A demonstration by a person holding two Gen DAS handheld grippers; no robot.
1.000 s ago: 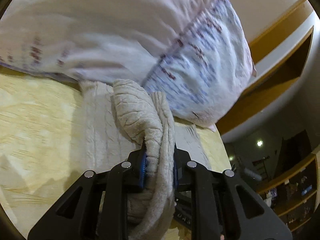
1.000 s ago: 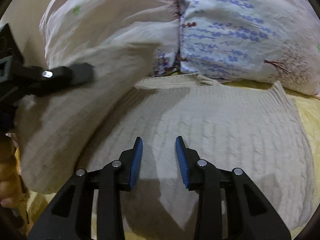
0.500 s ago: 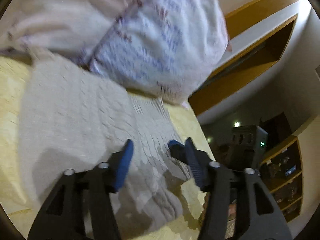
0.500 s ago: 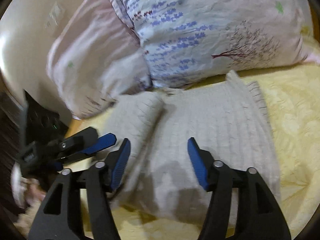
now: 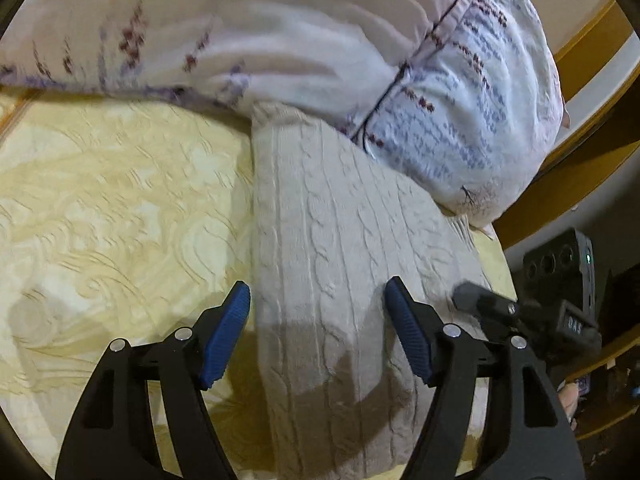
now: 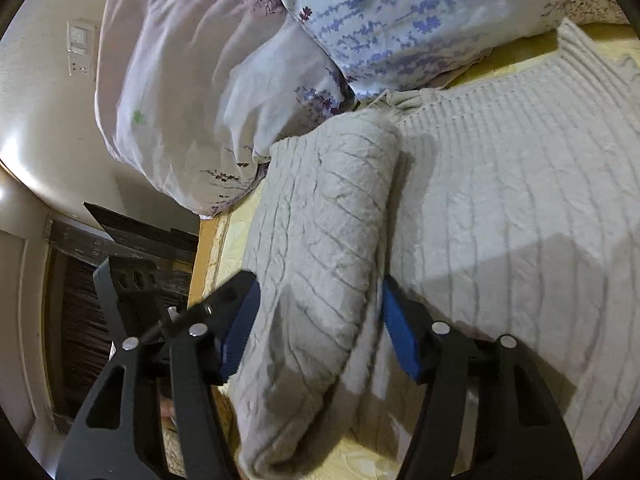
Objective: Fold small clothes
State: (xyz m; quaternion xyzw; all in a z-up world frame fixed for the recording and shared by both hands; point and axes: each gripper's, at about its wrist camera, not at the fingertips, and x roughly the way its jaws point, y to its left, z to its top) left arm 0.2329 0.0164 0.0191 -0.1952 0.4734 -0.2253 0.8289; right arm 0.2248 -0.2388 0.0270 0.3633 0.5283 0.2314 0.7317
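Observation:
A beige cable-knit sweater [image 5: 340, 248] lies on the yellow bedspread [image 5: 120, 200], its top edge against the pillows. My left gripper [image 5: 318, 336] is open and empty, its jaws wide apart just above the sweater's near part. In the right wrist view the sweater's body [image 6: 520, 200] lies flat, and a folded-over sleeve or side flap [image 6: 328, 240] forms a thick roll on its left. My right gripper [image 6: 320, 328] is open, its jaws on either side of that roll without closing on it. The right gripper's tip [image 5: 480, 302] shows in the left wrist view.
Two floral pillows [image 6: 280, 60] lie along the head of the bed, touching the sweater's top. The bed's wooden edge [image 6: 202, 248] and dark furniture [image 6: 120, 264] are at the left. A wall switch [image 6: 80, 40] is beyond. Shelves [image 5: 600, 380] stand at the far right.
My left gripper let go of the sweater fabric, opened wide and moved back. My right gripper opened wider and shifted left over the folded roll.

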